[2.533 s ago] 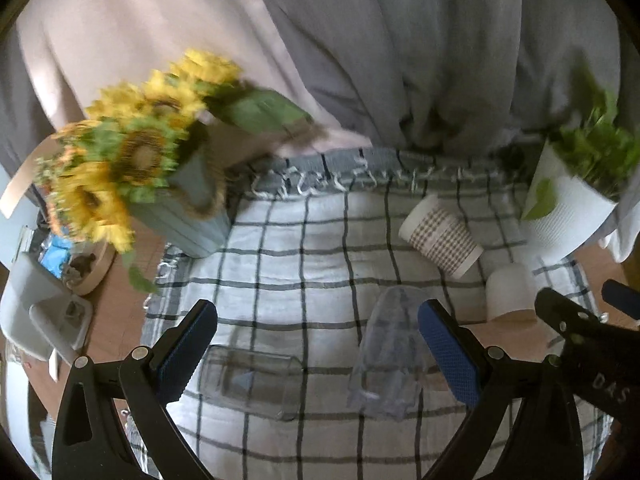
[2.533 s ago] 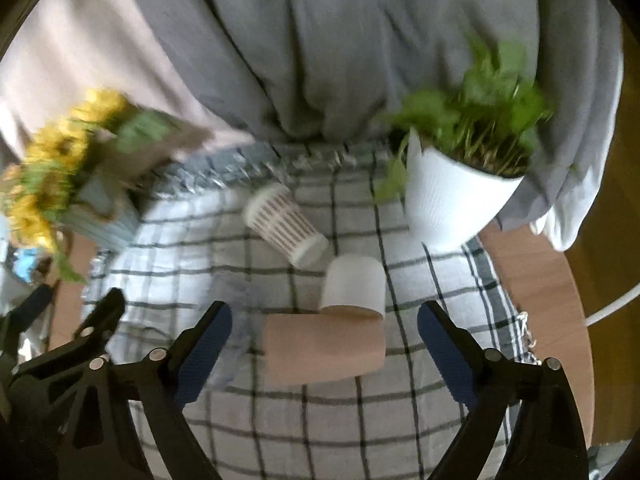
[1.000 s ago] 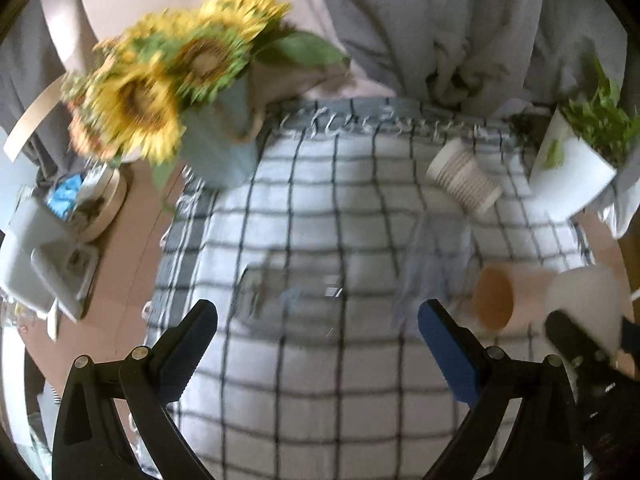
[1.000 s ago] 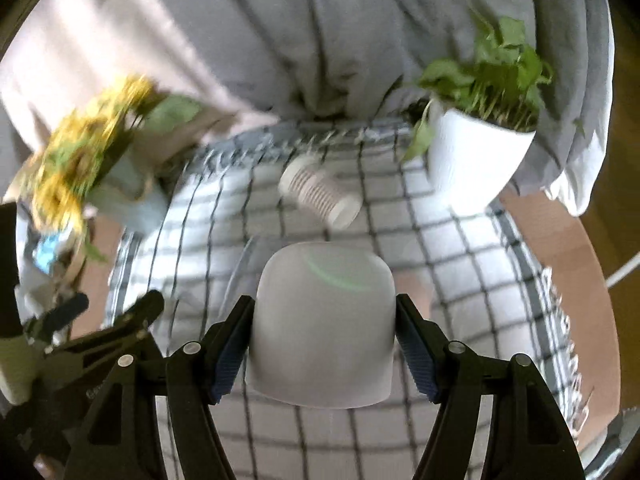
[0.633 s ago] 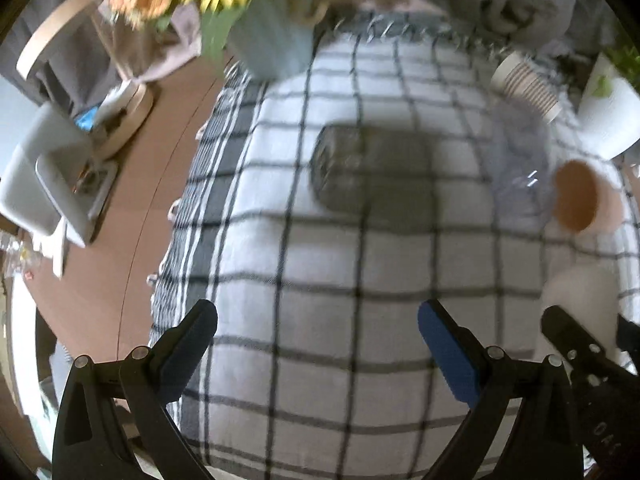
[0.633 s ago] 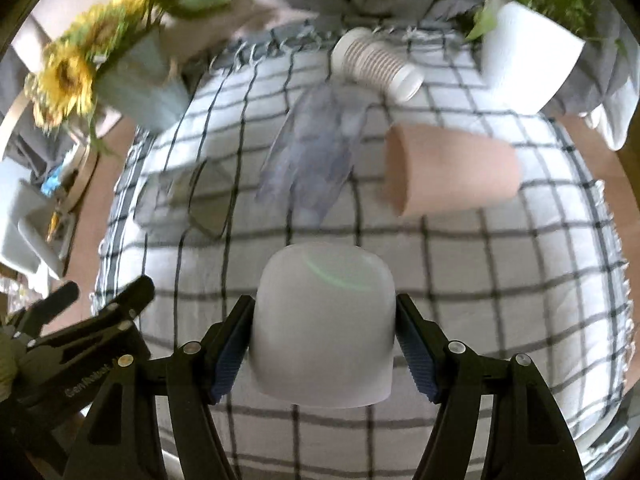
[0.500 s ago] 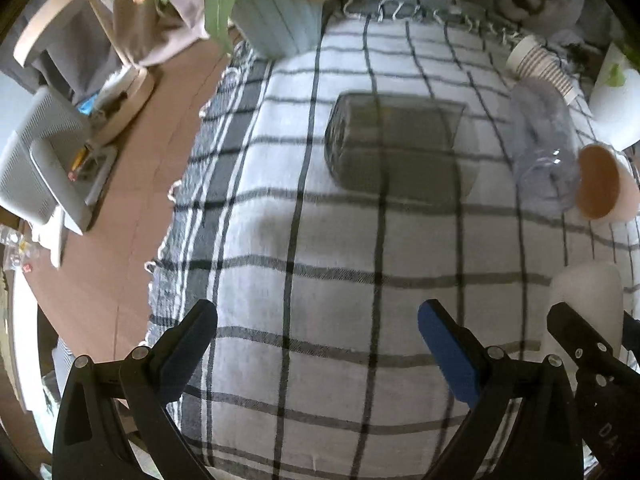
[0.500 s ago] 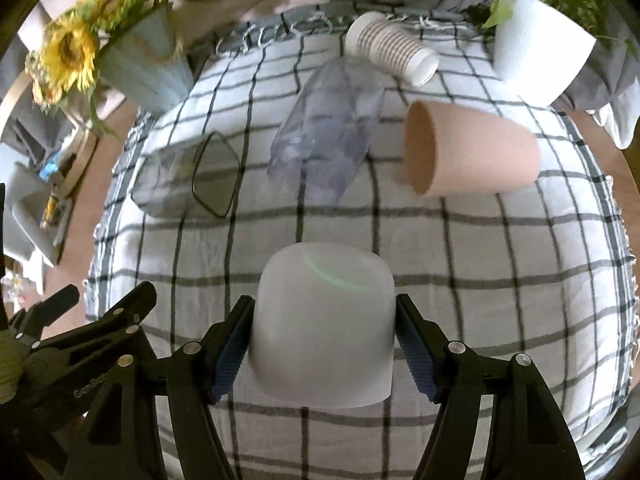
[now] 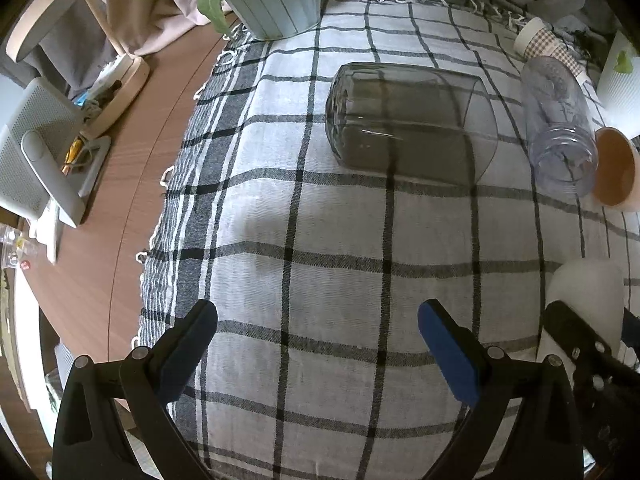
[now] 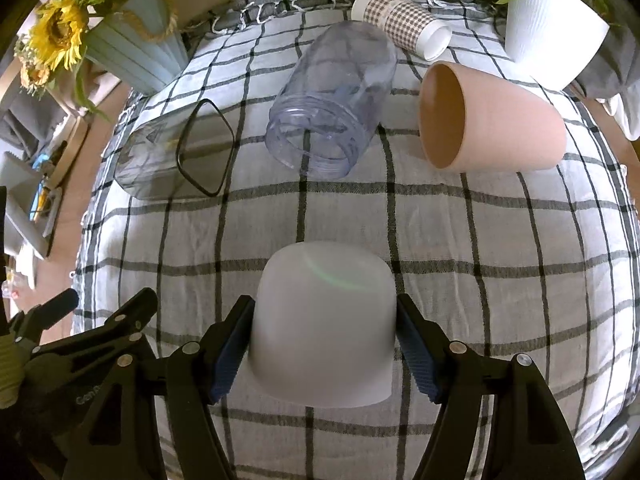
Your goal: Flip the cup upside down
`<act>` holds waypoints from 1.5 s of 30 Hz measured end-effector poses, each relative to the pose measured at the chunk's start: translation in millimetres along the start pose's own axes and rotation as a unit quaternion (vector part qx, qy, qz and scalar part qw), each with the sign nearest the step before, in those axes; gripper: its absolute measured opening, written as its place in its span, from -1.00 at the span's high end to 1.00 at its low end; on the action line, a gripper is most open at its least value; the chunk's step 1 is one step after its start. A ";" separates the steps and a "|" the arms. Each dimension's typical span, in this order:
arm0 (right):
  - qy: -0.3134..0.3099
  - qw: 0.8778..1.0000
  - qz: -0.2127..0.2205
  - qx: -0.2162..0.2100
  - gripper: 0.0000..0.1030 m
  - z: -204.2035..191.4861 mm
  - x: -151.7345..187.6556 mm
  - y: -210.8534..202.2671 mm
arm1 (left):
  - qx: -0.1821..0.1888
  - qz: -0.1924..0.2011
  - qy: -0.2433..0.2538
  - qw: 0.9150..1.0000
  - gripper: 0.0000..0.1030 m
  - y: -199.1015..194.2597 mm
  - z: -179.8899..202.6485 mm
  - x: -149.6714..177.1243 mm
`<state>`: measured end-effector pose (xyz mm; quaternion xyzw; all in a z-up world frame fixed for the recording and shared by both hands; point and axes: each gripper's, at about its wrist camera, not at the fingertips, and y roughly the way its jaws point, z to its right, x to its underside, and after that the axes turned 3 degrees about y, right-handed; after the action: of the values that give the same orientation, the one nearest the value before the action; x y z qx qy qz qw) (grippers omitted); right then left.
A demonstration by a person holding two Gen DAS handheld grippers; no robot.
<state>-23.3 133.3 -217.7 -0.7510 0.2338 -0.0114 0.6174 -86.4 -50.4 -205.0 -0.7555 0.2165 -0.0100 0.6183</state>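
My right gripper (image 10: 324, 344) is shut on a white frosted cup (image 10: 325, 320), held with its closed bottom pointing away from me, over the checked cloth (image 10: 500, 280). The same cup (image 9: 586, 292) shows at the right edge of the left wrist view, beside the right gripper's black frame. My left gripper (image 9: 318, 340) is open and empty above the near part of the cloth (image 9: 340, 240). A pink cup (image 10: 492, 120), a clear jar (image 10: 332, 100), a dark square glass (image 10: 176, 160) and a checked paper cup (image 10: 400, 20) lie on their sides farther back.
A blue vase of sunflowers (image 10: 128, 52) stands at the back left and a white plant pot (image 10: 552, 40) at the back right. Bare wooden table (image 9: 120, 200) with a white device (image 9: 36, 148) lies left of the cloth. Grey drapes hang behind.
My right gripper has closed on the white cup, lifted it and brought it toward the near side of the cloth. Both views now look more steeply down. The left gripper stayed open.
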 end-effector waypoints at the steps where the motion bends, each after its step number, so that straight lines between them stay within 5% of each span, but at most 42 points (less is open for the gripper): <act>1: 0.000 1.000 -0.001 -0.004 -0.48 -0.2 0.5 -0.9 | 0.002 -0.001 -0.003 1.000 -0.99 -1.0 -0.9 -0.6; 7: 0.012 0.999 0.041 -0.024 -0.53 6.4 0.1 -47.5 | 0.020 0.017 -0.006 1.000 -0.99 -28.6 1.7 -4.8; 17: 0.071 0.991 0.117 -0.002 -0.54 51.1 -17.6 -104.8 | 0.142 -0.014 0.087 0.986 -0.97 -57.1 74.7 -40.1; 26: 0.116 0.987 0.113 -0.001 -0.55 96.1 -21.0 -101.9 | 0.144 -0.085 0.130 0.977 -0.90 -26.8 132.5 -57.6; 32: 0.126 0.986 0.105 -0.002 -0.55 110.6 -22.6 -94.6 | 0.145 -0.128 0.123 0.973 -0.66 -4.4 145.9 -57.7; 38: 0.121 0.988 0.095 -0.002 -0.55 114.8 -24.5 -88.5 | 0.166 -0.136 0.114 0.970 -0.27 -0.2 150.3 -57.6; 45: 0.113 0.988 0.101 -0.002 -0.55 117.0 -25.5 -93.2 | 0.164 -0.101 0.101 0.976 -0.27 -26.4 148.8 -55.0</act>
<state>21.2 262.4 -151.6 -0.7189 0.3765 -0.0336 0.5833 -85.9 110.4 -201.3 -0.6570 0.1956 -0.1840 0.7045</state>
